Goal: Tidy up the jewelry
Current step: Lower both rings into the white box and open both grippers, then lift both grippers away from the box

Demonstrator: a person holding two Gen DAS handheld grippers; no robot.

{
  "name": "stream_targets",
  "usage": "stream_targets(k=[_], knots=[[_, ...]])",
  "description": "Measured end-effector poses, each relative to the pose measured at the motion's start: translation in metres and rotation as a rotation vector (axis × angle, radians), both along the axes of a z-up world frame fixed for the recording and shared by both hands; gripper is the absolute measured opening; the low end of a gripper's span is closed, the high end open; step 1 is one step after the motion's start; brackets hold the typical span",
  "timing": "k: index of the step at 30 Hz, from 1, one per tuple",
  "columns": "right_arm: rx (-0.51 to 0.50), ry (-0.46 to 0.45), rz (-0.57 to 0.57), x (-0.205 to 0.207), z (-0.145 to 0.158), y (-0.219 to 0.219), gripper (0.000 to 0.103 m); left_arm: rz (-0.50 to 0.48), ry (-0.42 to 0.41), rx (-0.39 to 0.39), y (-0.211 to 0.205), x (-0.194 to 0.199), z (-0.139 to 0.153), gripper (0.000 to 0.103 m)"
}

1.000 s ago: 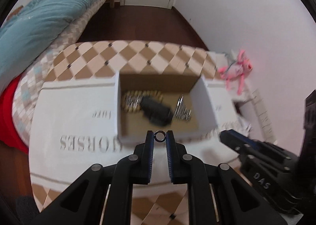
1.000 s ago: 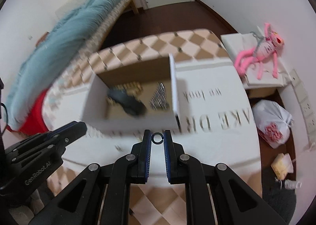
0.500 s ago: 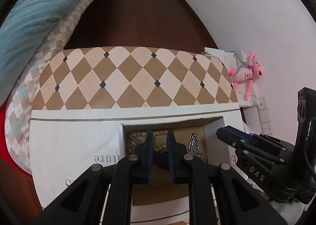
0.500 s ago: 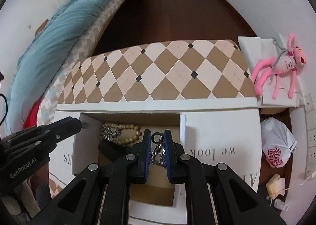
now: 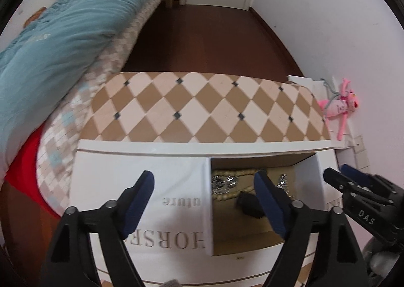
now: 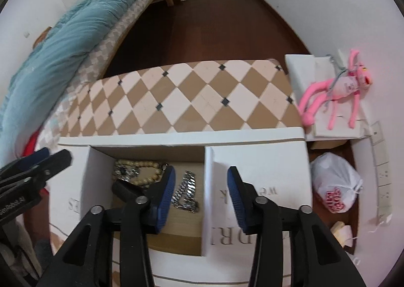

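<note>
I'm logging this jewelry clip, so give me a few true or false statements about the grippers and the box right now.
1. The left gripper is open. True.
2. The right gripper is shut on a ring. False: it is open and holds nothing.
3. A beaded bracelet lies in the cardboard box. True.
4. The silver chain lies outside the box on the checkered tabletop. False: it is inside the box.
5. The pink plush toy is inside the box. False: it lies beside the table.

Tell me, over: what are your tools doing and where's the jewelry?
Left tool open, empty. Right tool open, empty. Beads, silver chain and a black piece lie in the box. Nothing in the way.
</note>
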State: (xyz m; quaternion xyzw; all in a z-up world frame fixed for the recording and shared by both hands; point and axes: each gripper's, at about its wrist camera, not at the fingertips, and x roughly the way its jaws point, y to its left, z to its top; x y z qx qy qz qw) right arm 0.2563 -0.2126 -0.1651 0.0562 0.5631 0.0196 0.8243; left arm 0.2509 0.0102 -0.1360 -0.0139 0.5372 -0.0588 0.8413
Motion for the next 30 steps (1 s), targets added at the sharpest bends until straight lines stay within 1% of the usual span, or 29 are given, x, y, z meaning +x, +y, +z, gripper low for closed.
stream_targets(k=[1, 2, 3, 4, 6, 8, 9, 10, 14, 20, 24, 26, 29, 30], knots=[[-0.021, 0.003, 0.002, -0.003, -0.001, 0.002, 0.056, 0.006, -0.001, 0.01, 0.001, -0.003, -0.002, 0.084], [-0.031, 0.002, 0.003, -0.006, -0.002, 0.003, 0.061, 0.012, 0.0, 0.019, 0.002, -0.007, -0.004, 0.087], [-0.04, 0.002, 0.002, -0.008, -0.003, 0.004, 0.068, 0.018, -0.001, 0.027, 0.003, -0.01, -0.006, 0.095], [-0.049, 0.002, 0.002, -0.01, -0.004, 0.004, 0.072, 0.025, -0.002, 0.036, 0.004, -0.013, -0.008, 0.098], [-0.055, 0.002, 0.002, -0.015, -0.006, 0.006, 0.092, 0.044, -0.017, 0.063, 0.005, -0.018, -0.009, 0.098], [-0.079, -0.001, 0.0, -0.02, -0.008, 0.009, 0.101, 0.055, -0.034, 0.079, 0.006, -0.023, -0.009, 0.099], [-0.089, -0.006, -0.002, -0.022, -0.007, 0.009, 0.101, 0.062, -0.044, 0.083, 0.006, -0.025, -0.008, 0.102], [-0.094, -0.011, -0.004, -0.024, -0.007, 0.01, 0.101, 0.065, -0.055, 0.082, 0.007, -0.028, -0.006, 0.103], [-0.101, -0.026, -0.007, -0.031, -0.003, 0.013, 0.103, 0.081, -0.102, 0.091, 0.008, -0.035, 0.001, 0.103], [-0.099, -0.08, -0.005, -0.042, 0.019, 0.02, 0.103, 0.096, -0.153, 0.086, 0.014, -0.045, 0.021, 0.103], [-0.083, -0.12, -0.009, -0.052, 0.035, 0.024, 0.103, 0.091, -0.164, 0.091, 0.014, -0.053, 0.031, 0.103], [-0.073, -0.128, -0.009, -0.058, 0.039, 0.026, 0.103, 0.092, -0.163, 0.113, 0.014, -0.059, 0.033, 0.103], [-0.055, -0.129, -0.005, -0.072, 0.036, 0.029, 0.103, 0.11, -0.152, 0.145, 0.017, -0.076, 0.027, 0.103], [-0.048, -0.122, -0.006, -0.079, 0.031, 0.029, 0.103, 0.112, -0.142, 0.171, 0.018, -0.082, 0.021, 0.103]])
